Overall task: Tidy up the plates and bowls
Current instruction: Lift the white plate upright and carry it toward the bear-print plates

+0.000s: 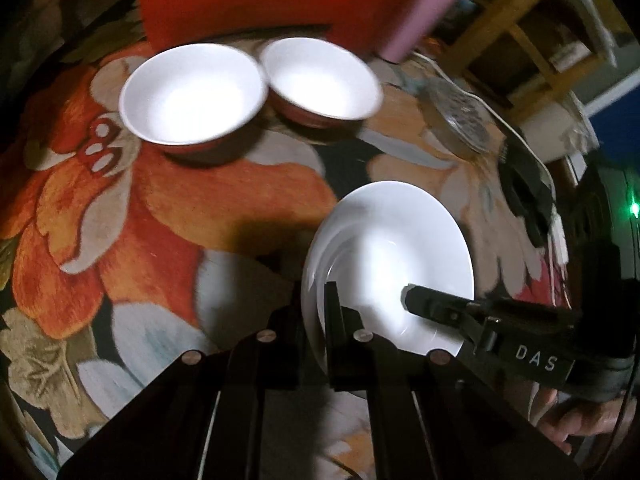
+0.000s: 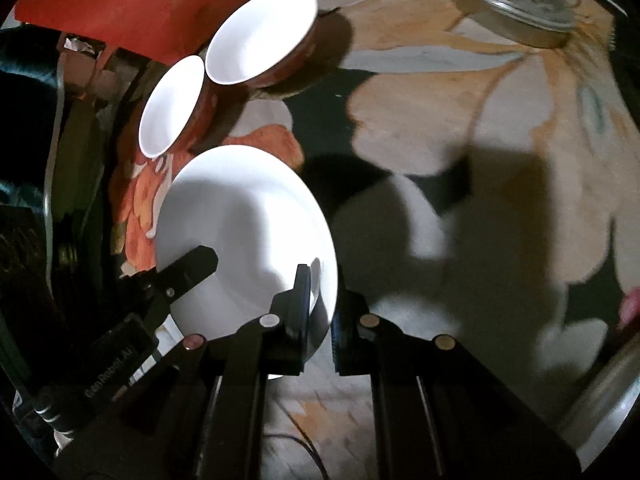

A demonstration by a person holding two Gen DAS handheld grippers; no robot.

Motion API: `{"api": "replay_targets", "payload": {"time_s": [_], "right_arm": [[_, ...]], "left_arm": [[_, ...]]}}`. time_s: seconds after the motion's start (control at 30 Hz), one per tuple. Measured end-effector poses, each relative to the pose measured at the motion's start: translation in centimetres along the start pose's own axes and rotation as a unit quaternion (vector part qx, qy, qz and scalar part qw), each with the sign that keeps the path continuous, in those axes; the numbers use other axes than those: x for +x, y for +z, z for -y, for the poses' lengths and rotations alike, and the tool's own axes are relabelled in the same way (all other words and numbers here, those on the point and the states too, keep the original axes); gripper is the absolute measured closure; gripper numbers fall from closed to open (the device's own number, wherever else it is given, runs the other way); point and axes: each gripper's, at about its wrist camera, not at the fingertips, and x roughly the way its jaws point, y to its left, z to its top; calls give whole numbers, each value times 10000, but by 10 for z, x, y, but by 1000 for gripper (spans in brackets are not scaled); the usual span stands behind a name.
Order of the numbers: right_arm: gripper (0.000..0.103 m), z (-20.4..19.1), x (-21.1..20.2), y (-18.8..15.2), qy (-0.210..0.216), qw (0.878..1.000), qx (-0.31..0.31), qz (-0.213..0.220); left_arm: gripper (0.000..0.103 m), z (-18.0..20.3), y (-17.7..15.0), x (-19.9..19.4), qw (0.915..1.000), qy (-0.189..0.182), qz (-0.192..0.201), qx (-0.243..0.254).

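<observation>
White plate [image 1: 394,256] sits pinched at both edges, lifted/tilted over the floral tablecloth [image 1: 168,216]. Left gripper [image 1: 316,320] clenched on plate's near-left rim: one finger on top face, other finger under the rim, rim sandwiched betw. them. Gripper aimed steeply down, body low in left wrist view, plate extending fwd and to the right of its tips. Right gripper [image 2: 320,304] likewise clamped on plate [image 2: 244,232] rim, opp. side: one finger on the white face, other behind the edge; plate spreads fwd-left of its tips. Also pitched steeply down.

Each gripper shows in the other's cam: right gripper [image 1: 424,300] comes in from the right in left wrist view, tip on plate's inner face, "DAS" lettering on its body, a person's hand [image 1: 580,420] partly visible below it at frame edge. Left gripper [image 2: 196,268] enters from lower left in right wrist view, tip on plate's far rim.

Two bowls, white inside, red outside, stand beyond the plate, ahead of both grippers, well apart from tips. Left bowl [image 1: 192,96] and right bowl [image 1: 320,80] are side by side, rims touching or nearly, can't tell which. Same pair in right wrist view: nearer one [image 2: 172,108], farther one [image 2: 260,36].

Metal perforated lid [image 1: 456,120] lies on cloth fwd-right of left gripper, apart from plate. Red cushion [image 1: 248,0] behind bowls. Some motion blur.
</observation>
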Motion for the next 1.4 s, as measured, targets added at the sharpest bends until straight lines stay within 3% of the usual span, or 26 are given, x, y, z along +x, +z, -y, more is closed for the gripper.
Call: {"api": "replay_targets", "payload": {"time_s": [0.37, 0.67, 1.4], "right_arm": [[93, 20, -60, -37, -438, 9990, -3, 50], [92, 70, -104, -88, -466, 9975, 498, 198], [90, 178, -160, -152, -575, 9885, 1305, 498]], "left_arm": [[98, 58, -27, -20, 9984, -456, 40, 322], [98, 120, -59, -24, 9923, -776, -136, 959], [98, 246, -98, 13, 9731, -1173, -461, 1931]]}}
